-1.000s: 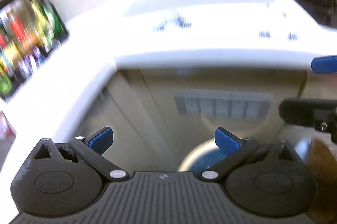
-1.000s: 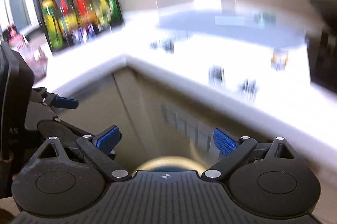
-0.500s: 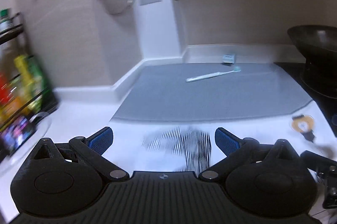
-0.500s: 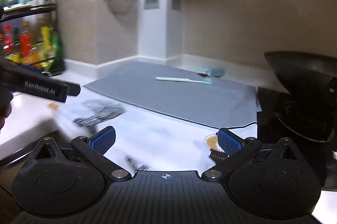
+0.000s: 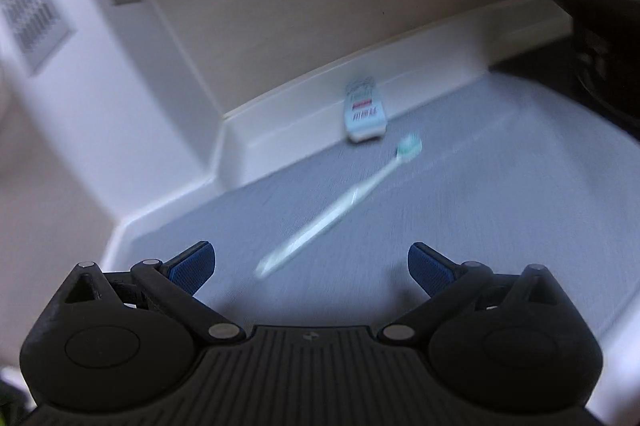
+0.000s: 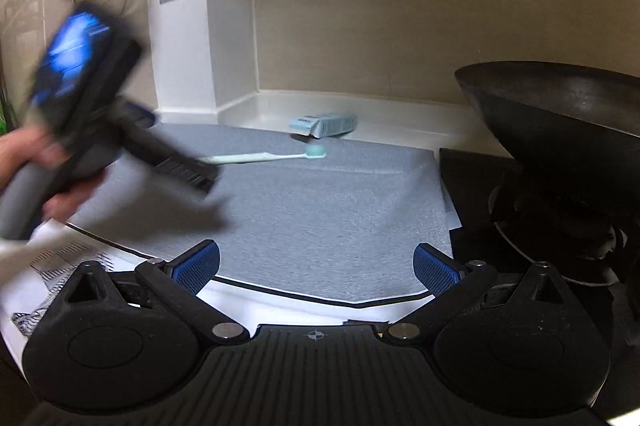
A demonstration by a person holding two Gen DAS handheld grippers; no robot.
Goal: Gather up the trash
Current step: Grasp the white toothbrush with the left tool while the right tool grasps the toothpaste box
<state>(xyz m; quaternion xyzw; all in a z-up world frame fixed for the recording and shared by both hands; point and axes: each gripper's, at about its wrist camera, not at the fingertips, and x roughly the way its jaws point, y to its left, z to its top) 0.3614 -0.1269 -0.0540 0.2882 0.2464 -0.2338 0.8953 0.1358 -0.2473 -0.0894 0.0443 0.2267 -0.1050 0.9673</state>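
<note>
1. Small carton (image 6: 324, 125): at 12 o'clock on the grey mat (image 6: 320, 218), against the backsplash. Probably light and crushable, so pinch its long flat sides.
2. Toothbrush (image 5: 340, 208): just in front of the carton. Thin, stiff, likely slippery (take mid-handle).
3. Left gripper (image 5: 310, 266) and right gripper (image 6: 316, 266): both spread wide, holding nothing.

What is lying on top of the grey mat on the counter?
On the grey mat lie a mint toothbrush and, by the back ledge, a small light-blue carton. The left gripper covers the toothbrush's handle end in the right wrist view. The mat's underside is hidden.
</note>
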